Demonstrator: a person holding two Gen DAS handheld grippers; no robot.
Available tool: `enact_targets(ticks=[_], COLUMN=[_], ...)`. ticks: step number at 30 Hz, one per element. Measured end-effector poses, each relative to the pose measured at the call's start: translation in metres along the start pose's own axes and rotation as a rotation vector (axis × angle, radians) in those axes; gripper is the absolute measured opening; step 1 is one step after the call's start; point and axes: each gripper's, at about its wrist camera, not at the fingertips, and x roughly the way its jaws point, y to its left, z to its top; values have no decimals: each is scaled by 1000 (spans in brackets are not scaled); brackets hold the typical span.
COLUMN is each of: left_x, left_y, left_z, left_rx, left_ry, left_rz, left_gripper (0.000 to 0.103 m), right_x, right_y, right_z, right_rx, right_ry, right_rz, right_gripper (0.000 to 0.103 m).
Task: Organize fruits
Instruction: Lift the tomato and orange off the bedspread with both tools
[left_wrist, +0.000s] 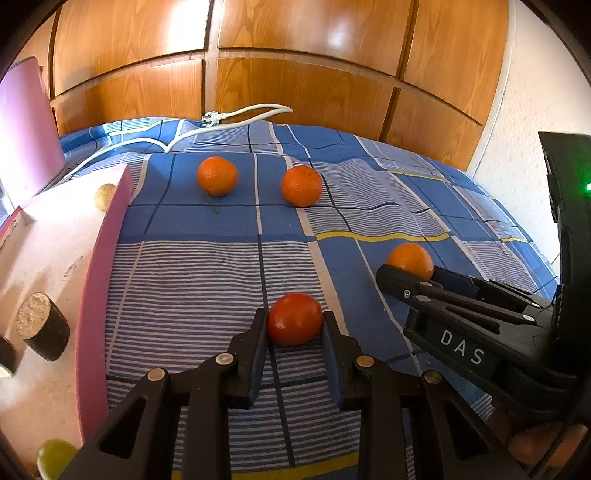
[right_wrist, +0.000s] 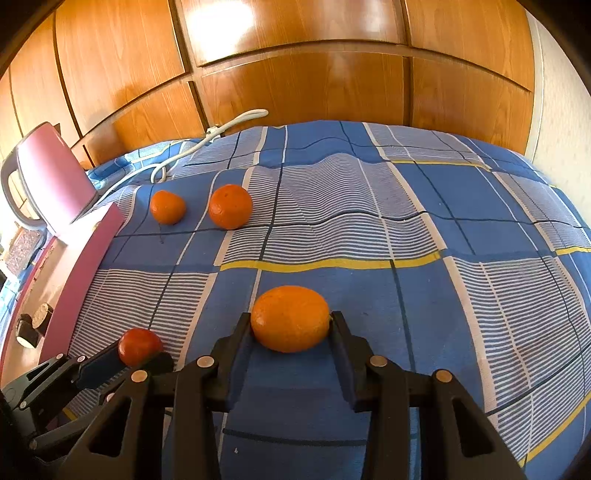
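— Two claws, two fruits, on a blue checked bedspread (right_wrist: 424, 302). What's nearest?

— The left claw (left_wrist: 295, 325) is clamped on a small reddish fruit (left_wrist: 294, 319), its pads pressed to both flanks while the fruit rests on the bed. Just beside it, the right claw (right_wrist: 291, 325) brackets a larger orange (right_wrist: 290, 318), fingers touching its sides, and appears clamped on it too.

— How should the lift be done?

— My judgement: raise each one straight up before swinging it sideways. The bedding is soft and rumpled, so a dragged fruit could snag on a fold or roll out of a light grip. The two claws sit close, so they had better move one at a time.

— And where would the fruit go?

— Probably the pink tray (left_wrist: 107, 280) along the left edge of the bed. Its raised pink wall must be cleared from above. It already holds dark cylinders (left_wrist: 42, 325), a pale round piece (left_wrist: 104, 196) and something green (left_wrist: 55, 456) at the near corner.

— Farther out?

— Two more oranges, the left one (left_wrist: 217, 175) and the right one (left_wrist: 301, 185), lie well apart from the claws in mid-bed. Beyond them a white power cable (left_wrist: 236, 117) trails toward the wooden panelling (left_wrist: 295, 55).
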Motion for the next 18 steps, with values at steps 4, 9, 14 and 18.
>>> enact_targets(ticks=[4, 9, 14, 18], left_x=[-3, -10, -16, -20], left_y=[-1, -2, 0, -3], left_z=[-2, -5, -6, -10], left_rx=[5, 10, 2, 21], left_ry=[2, 15, 32, 42], left_rz=[3, 6, -3, -8], left_gripper=[28, 28, 27, 27], right_x=[-2, -5, -11, -19], right_y=[2, 3, 5, 7], right_z=[-3, -6, -13, -21], right_rx=[-7, -8, -11, -14], right_ry=[-3, -9, -16, -19], right_rz=[-2, -8, -12, -8], right_gripper=[42, 41, 41, 41])
